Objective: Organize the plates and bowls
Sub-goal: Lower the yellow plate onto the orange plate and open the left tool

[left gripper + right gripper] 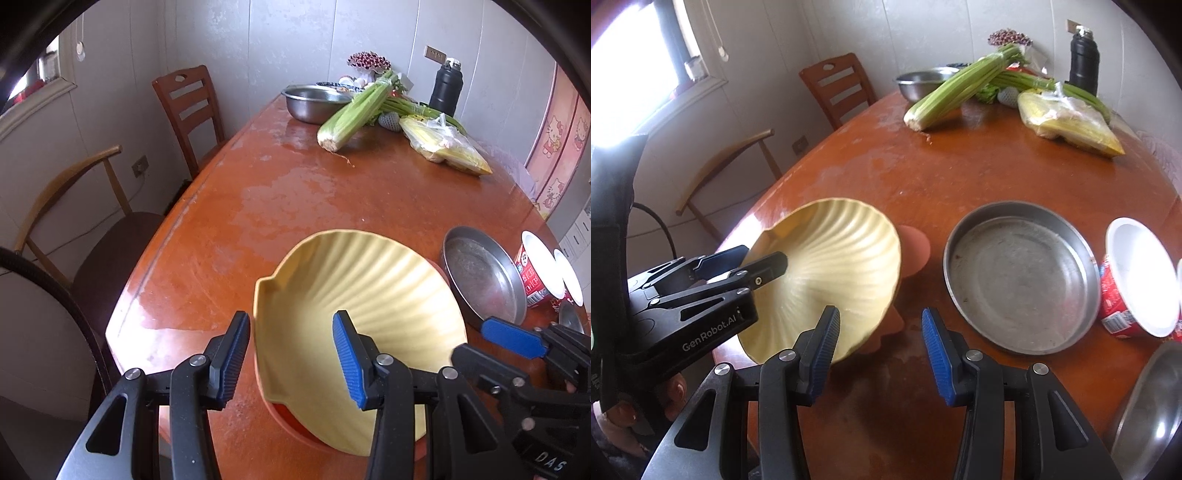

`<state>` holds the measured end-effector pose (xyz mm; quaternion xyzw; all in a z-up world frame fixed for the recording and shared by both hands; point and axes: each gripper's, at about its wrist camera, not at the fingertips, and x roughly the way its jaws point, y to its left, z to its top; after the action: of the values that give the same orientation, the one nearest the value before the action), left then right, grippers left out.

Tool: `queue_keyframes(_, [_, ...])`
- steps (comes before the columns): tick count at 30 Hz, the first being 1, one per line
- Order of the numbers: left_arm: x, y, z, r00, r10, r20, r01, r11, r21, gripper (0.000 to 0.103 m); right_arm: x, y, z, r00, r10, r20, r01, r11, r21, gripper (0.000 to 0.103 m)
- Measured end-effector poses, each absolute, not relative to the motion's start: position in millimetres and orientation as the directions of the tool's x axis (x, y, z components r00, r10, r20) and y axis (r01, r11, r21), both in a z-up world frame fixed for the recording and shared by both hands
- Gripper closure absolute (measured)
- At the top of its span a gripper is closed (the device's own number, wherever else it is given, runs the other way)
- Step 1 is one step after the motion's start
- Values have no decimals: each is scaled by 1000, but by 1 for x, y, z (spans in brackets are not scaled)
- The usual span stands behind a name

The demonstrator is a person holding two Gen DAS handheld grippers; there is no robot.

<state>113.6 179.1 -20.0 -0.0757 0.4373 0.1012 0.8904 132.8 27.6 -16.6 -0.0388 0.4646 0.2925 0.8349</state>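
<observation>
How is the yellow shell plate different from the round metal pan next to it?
The yellow shell plate is ribbed and fan-shaped; the metal pan is smooth and round. The plate is pale yellow; the pan is dull grey with specks inside. The plate is tilted, resting on an orange dish, with the open left tool straddling its rim; the pan lies flat on the table, untouched. Both are shallow and have no food in them.

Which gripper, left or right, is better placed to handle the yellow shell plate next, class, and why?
Left. The left gripper already straddles the near rim of the yellow shell plate, one finger inside and one outside. The right gripper hangs open over bare table beside it.
</observation>
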Motion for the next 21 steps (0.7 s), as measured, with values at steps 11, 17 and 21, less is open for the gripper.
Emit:
queue_keyframes(11, [94, 171, 9, 645, 146, -750, -258, 966, -34, 52, 121, -2, 13, 473, 467, -747, -504, 839, 206, 54])
queue_keyframes(17, [87, 156, 27, 677, 130, -724, -227, 973, -38, 51, 115, -21, 26, 506, 468, -725, -485, 849, 209, 54])
queue_keyframes(21, [87, 144, 35, 693, 118, -711, -205, 978, -37, 51, 112, -36, 32, 525, 463, -714, -469, 858, 212, 54])
